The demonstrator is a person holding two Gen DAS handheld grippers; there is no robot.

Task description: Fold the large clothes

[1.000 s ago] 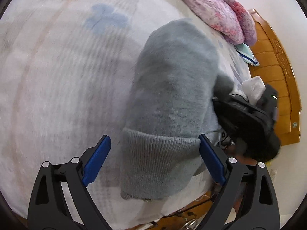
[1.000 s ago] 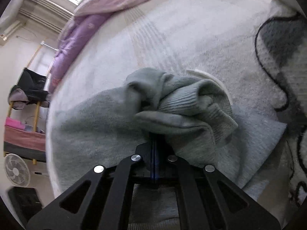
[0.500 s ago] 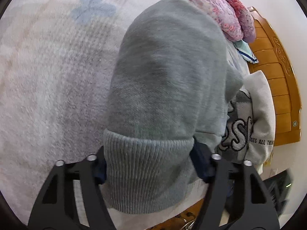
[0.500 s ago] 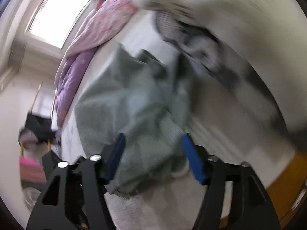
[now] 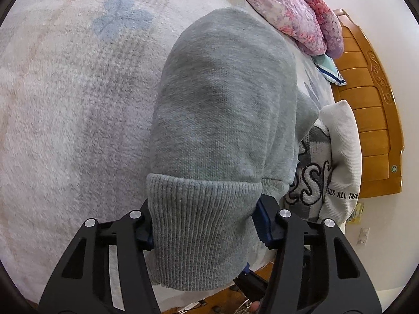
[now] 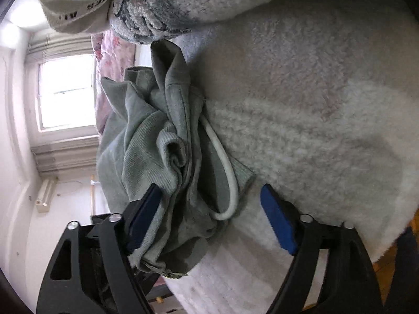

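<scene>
The left gripper [image 5: 204,225] pinches the ribbed hem of the folded grey fleece sweatshirt [image 5: 222,110], which lies on the pale fluffy bed blanket [image 5: 65,120]. The right gripper [image 6: 212,217] is spread wide, bunched sweatshirt cloth [image 6: 157,141] and its white drawcord [image 6: 227,172] between its blue pads [image 6: 277,222]. Just beyond the sweatshirt sits a cream lettered sweater [image 5: 337,162]; farther off, a pink floral quilt [image 5: 285,7] and orange wooden headboard [image 5: 371,110].

Small black capitals run along the white garment [image 5: 340,157] in the left wrist view, reading "...IES ALL THIN...", cut off at both ends. Beside them, large looping outlined letters, one like an "S", sit on its grey knit panel [image 5: 309,180], otherwise unreadable.
</scene>
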